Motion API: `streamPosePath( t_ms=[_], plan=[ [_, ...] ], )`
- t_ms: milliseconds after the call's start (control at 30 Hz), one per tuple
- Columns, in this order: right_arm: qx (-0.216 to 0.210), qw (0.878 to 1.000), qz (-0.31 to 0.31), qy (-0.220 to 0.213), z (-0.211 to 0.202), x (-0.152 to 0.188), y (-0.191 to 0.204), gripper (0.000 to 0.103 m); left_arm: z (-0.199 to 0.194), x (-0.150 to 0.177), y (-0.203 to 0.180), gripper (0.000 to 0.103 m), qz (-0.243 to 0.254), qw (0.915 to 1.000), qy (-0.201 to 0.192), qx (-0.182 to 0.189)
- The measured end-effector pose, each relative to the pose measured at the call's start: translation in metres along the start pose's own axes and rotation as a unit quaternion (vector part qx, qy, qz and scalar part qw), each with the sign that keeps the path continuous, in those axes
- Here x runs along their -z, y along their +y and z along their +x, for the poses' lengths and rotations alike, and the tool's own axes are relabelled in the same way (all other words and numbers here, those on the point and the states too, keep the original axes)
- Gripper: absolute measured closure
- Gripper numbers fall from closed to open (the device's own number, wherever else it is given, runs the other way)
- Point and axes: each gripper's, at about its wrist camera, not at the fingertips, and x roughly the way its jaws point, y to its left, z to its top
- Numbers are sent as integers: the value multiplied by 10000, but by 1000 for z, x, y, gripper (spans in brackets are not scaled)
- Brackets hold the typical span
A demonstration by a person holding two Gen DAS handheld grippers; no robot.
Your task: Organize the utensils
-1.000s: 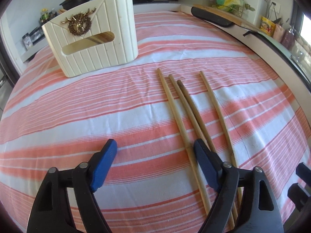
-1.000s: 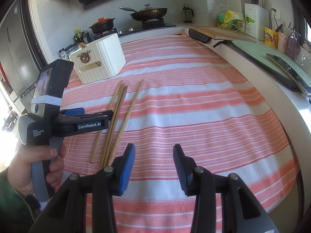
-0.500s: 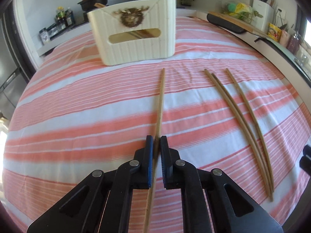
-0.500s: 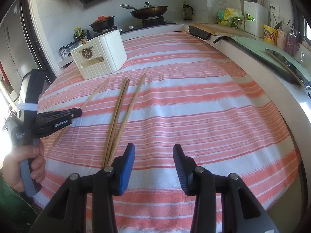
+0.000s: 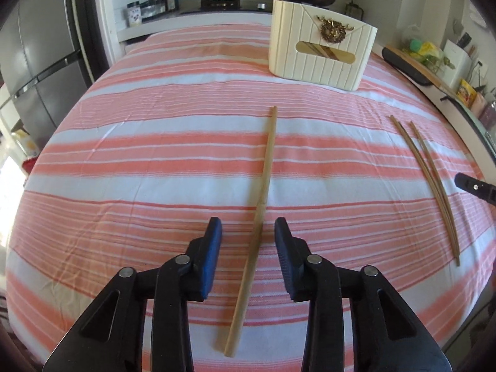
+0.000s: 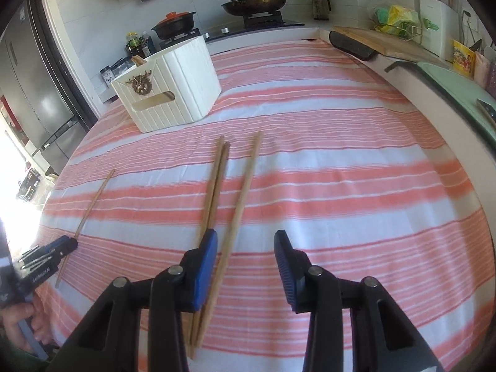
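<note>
Left wrist: left gripper jaws opening, lone chopstick between, unpinched; right gripper jaws closing, empty.

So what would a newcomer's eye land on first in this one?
Probably the single chopstick lying on the pink-and-white striped cloth, right between the blue pads of the left tool, whose jaws are opening without touching it. Next, the three chopsticks grouped in front of the right tool, one running between its closing pads. Behind them stands the cream ribbed holder with a brass deer emblem.
</note>
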Motion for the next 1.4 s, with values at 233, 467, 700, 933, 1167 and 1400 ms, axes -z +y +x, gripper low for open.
streamPosePath(
  t_ms=[233, 467, 700, 933, 1167, 1400],
  plan=[
    [382, 9972, -461, 458, 34, -3, 23, 94, -2, 1, 7, 52, -53, 9999, -78, 34],
    [1109, 9834, -1255, 692, 24, -3, 13, 97, -4, 8, 19, 44, -156, 9998, -136, 59],
    [1414, 9814, -1049, 769, 8, 3, -30, 96, -8, 11, 18, 40, -105, 9998, -143, 67],
    [1469, 9832, -867, 656, -6, 18, -47, 96, -11, 13, 25, 29, -124, 9999, -98, -23],
    [907, 9944, -544, 90, -36, 15, -54, 55, -20, 6, 41, 17, -144, 9994, -49, 297],
    [920, 9893, -1001, 533, -34, 19, -46, 55, -17, -7, 54, 17, 161, 9977, 193, 627]
  ],
)
